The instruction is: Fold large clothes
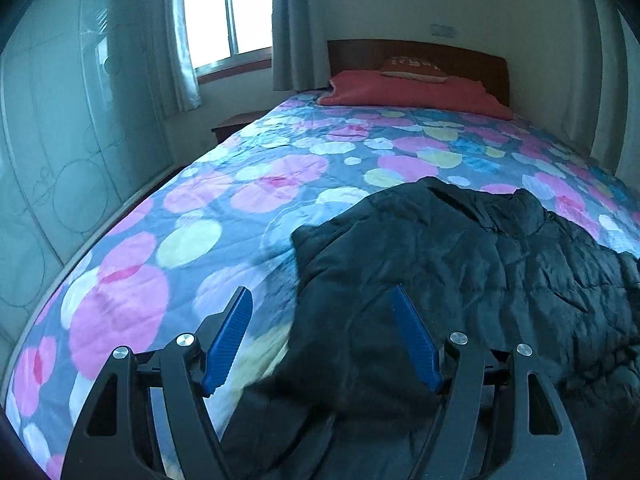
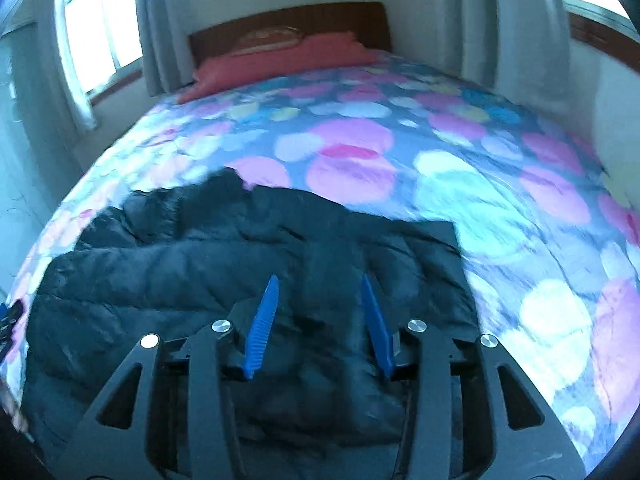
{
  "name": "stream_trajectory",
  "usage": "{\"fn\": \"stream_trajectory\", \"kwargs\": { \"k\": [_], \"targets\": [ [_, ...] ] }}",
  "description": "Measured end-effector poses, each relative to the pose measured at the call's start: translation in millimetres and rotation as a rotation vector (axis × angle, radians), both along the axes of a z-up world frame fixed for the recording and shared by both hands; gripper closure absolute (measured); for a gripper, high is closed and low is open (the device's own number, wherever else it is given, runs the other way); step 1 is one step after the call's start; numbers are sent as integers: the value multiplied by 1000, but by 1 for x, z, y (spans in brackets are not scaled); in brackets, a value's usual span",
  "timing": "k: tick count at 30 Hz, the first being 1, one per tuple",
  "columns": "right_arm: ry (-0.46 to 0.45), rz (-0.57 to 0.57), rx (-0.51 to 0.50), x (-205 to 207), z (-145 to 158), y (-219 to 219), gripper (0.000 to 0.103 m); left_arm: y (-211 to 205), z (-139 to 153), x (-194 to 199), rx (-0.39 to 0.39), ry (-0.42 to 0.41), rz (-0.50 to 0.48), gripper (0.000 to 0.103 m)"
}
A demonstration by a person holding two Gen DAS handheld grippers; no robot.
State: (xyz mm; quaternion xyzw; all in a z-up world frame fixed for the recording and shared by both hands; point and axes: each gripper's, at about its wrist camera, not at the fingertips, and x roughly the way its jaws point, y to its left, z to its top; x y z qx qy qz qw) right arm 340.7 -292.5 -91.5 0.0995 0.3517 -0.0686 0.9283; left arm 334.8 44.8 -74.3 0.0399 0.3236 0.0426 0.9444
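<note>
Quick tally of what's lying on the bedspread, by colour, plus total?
Black: 1, the puffer jacket
Red: 1, the blanket at the headboard end
Brown-red: 1, the pillow on top of that blanket
Total: 3

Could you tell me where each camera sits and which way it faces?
Left wrist: on the left gripper, facing the headboard over the jacket's left edge; only its open blue fingers show.
Right wrist: on the right gripper, facing the same way over the jacket's right part; its open fingers show, nothing between them.
Shared: black jacket, spotted bedspread, red pillow, headboard.
</note>
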Motion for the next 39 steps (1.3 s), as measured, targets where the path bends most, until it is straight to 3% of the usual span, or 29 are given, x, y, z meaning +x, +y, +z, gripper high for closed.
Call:
{"fn": "stream_trajectory", "kwargs": {
  "k": [3, 5, 8, 11, 14, 18, 21, 24, 26, 31, 33, 36, 37, 39],
  "targets": [
    [35, 42, 18, 21, -11, 10, 60, -5, -15, 19, 47, 39, 21, 32],
    [101, 45, -11, 34, -32, 16, 59, -3, -36, 33, 71, 113, 46, 32],
    [133, 83, -40, 44, -58, 21, 59, 3, -56, 44, 28, 181, 33, 30],
    [148, 74, -42, 45, -49, 22, 59, 5, -50, 42, 25, 176, 43, 31],
    [98, 58, -41, 36, -28, 24, 59, 6, -25, 28, 52, 100, 71, 32],
    [29, 107, -30, 39, -6, 46, 54, 0, 3, 23, -59, 4, 27, 32],
    [51, 151, -53, 59, -18, 67, 52, -14, -12, 43, -99, 66, -24, 32],
    [138, 173, -108, 77, -53, 83, 51, -23, -49, 63, -49, 189, -21, 30],
    [131, 178, -121, 79, -54, 85, 51, -24, -57, 66, -49, 191, -22, 30],
    [74, 152, -87, 48, -26, 69, 51, -13, -29, 37, -60, 117, -22, 30],
    [48, 120, -123, 27, -21, 59, 51, -4, -26, 24, -57, 90, -8, 30],
    [121, 92, -108, 23, -43, 41, 51, 9, -48, 27, -53, 165, 22, 30],
    [136, 105, -69, 25, -56, 37, 51, 15, -61, 32, -113, 201, 20, 30],
    [124, 103, -89, 30, -60, 38, 52, 20, -66, 40, -155, 226, 32, 27]
  ]
}}
